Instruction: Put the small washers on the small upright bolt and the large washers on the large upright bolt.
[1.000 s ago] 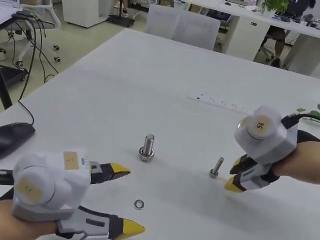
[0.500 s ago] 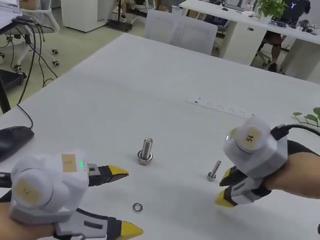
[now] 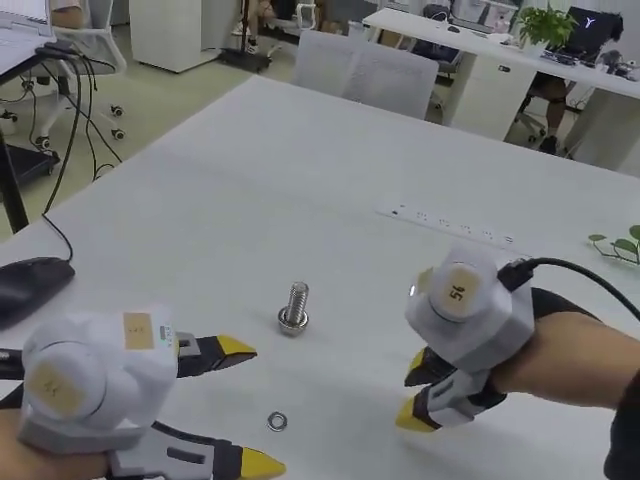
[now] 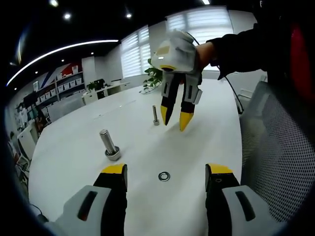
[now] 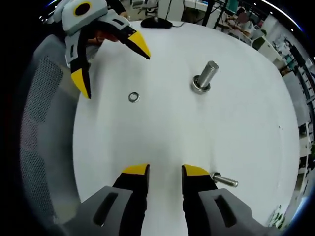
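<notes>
Here, the yellow-tipped left gripper (image 3: 250, 405) gapes wide, empty, before the small silver washer (image 3: 277, 421) lying on the white table (image 3: 300, 180); the right gripper (image 5: 166, 170), barely parted, empty, sits beside the slim small upright bolt (image 5: 225, 180).

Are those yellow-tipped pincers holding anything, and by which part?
Nothing is held. The left hand-held gripper and the right hand-held gripper are both open and empty; the washer lies loose on the table.

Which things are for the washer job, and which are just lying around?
For the job: big bolt, small bolt, washer.
Just lying around: mouse, power strip, plant.
</notes>
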`<state>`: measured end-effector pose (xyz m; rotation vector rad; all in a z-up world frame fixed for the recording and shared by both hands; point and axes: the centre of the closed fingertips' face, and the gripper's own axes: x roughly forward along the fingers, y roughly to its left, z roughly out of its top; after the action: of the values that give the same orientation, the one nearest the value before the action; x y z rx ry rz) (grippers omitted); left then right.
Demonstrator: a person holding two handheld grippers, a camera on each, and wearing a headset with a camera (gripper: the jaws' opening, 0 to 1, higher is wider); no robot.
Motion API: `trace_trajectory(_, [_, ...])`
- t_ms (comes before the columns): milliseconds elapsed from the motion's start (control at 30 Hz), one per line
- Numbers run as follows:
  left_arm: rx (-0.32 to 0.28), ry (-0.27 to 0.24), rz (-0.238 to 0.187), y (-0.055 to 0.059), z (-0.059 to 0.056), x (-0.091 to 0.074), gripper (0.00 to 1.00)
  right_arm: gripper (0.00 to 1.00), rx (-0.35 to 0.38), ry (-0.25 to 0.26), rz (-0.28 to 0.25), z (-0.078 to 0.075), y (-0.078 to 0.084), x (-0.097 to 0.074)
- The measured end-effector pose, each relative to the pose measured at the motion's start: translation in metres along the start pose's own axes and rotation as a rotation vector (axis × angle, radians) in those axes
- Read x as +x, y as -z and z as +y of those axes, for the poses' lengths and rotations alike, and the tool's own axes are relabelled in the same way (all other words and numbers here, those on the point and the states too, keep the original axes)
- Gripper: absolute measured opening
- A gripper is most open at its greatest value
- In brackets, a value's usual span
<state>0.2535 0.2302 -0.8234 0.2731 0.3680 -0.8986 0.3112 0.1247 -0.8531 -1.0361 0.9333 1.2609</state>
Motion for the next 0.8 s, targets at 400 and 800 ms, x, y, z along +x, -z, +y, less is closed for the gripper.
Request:
trace_trajectory(400, [0.001, -0.008, 0.004, 0.001, 0.000, -0.004, 0.63, 0.27, -0.098, -0.031, -0.023, 0.015, -0.041, 0.007])
trace_trajectory(800, [-0.007, -0.020, 0.004, 0.003, -0.001, -0.008, 0.63, 0.28, -0.183, -0.078, -0.028, 0.035, -0.070, 0.021])
